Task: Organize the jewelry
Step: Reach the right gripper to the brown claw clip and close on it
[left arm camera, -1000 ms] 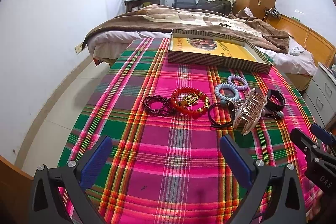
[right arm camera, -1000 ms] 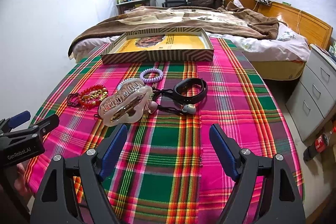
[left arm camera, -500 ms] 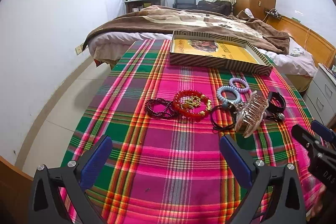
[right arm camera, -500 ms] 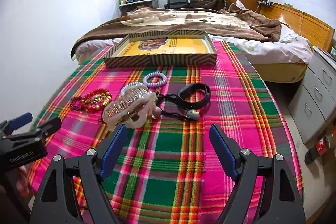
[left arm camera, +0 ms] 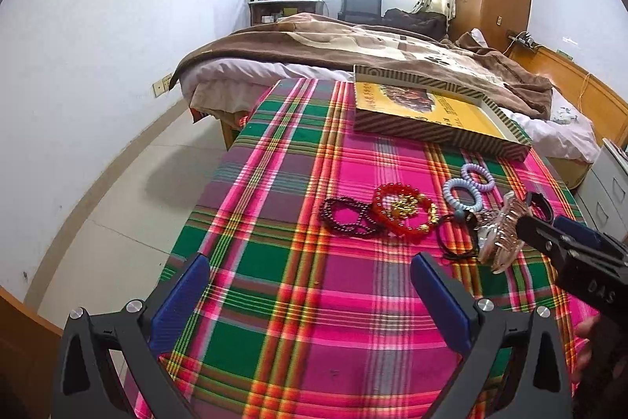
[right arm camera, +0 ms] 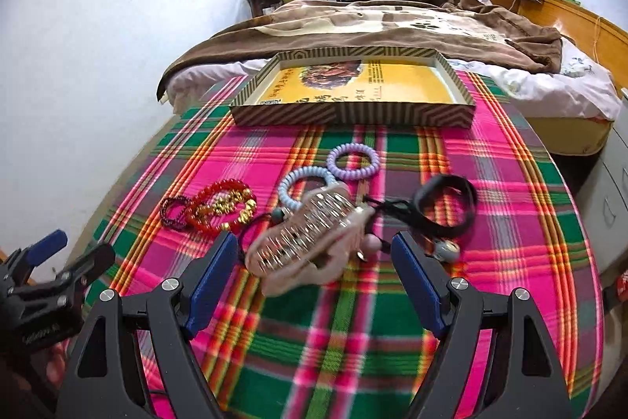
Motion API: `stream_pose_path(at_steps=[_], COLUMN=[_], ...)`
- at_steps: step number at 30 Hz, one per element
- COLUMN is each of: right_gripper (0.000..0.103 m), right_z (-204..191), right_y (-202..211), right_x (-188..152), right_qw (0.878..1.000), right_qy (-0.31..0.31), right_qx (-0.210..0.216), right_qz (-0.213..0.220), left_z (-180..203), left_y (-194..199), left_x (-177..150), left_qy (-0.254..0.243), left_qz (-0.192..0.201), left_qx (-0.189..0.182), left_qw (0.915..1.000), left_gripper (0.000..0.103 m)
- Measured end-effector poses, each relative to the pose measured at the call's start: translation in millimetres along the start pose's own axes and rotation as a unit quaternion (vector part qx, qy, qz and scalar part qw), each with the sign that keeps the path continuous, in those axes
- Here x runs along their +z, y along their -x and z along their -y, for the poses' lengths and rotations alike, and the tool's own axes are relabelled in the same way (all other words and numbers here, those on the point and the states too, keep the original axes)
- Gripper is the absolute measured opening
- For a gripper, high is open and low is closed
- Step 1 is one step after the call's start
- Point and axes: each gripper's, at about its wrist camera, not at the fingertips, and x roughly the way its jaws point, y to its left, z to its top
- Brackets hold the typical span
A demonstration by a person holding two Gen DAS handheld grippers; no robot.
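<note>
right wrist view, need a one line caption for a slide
Open right gripper closes in on a clear claw hair clip among bracelets on a plaid tablecloth, empty box lid beyond.

**Readable lettering**

I read "DAS" in pale letters on the right tool [left arm camera: 577, 250] body from my left wrist camera. The yellow tray [right arm camera: 353, 112] carries printed characters and a code square, too small to read.
</note>
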Motion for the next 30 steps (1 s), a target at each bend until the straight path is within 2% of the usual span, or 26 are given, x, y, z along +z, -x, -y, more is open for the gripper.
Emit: stream_pose_path(at_steps=[5, 15, 20, 21, 22, 26, 27, 30], right_gripper=[0.081, 0.081, 0.08, 0.078, 0.07, 0.052, 0.044, 0.042], right_z=[-12.0, -17.9, -13.1, -11.3, -9.4, -4.8, -3.7, 0.4], right_y=[-15.2, -37.9, -45.3, -46.1, -46.1, -39.0, -35.8, -31.3], right_x=[7.5, 17.2, 13.1, 11.4, 10.2, 6.7, 6.7, 5.5], right_qw=[1.0, 0.997, 0.995, 0.995, 0.995, 0.996, 0.996, 0.996], right_qy=[0.003, -0.011, -0.013, -0.015, -0.019, -0.016, -0.012, -0.012], right_qx=[0.002, -0.069, -0.088, -0.087, -0.085, -0.087, -0.089, -0.083], right_qz=[-0.015, -0.037, -0.045, -0.047, -0.047, -0.033, -0.027, -0.023], left_z=[-8.3, -16.3, -16.0, -15.7, -15.1, -11.6, -10.5, -7.1], left_y=[-6.9, -17.0, -22.8, -23.9, -24.2, -27.1, -27.9, -29.9], left_x=[-1.2, -1.9, -3.0, -3.3, -3.9, -5.0, -5.3, -6.1], left_qy=[0.011, 0.024, 0.026, 0.024, 0.022, 0.011, 0.008, 0.001], left_qz=[-0.01, -0.022, -0.03, -0.031, -0.033, -0.038, -0.04, -0.049], left_qx=[-0.007, -0.006, -0.017, -0.019, -0.02, -0.03, -0.033, -0.042], left_qw=[0.9999, 0.9995, 0.9991, 0.999, 0.999, 0.9988, 0.9986, 0.9979], left_gripper=[0.103, 0.103, 0.103, 0.103, 0.103, 0.103, 0.103, 0.103])
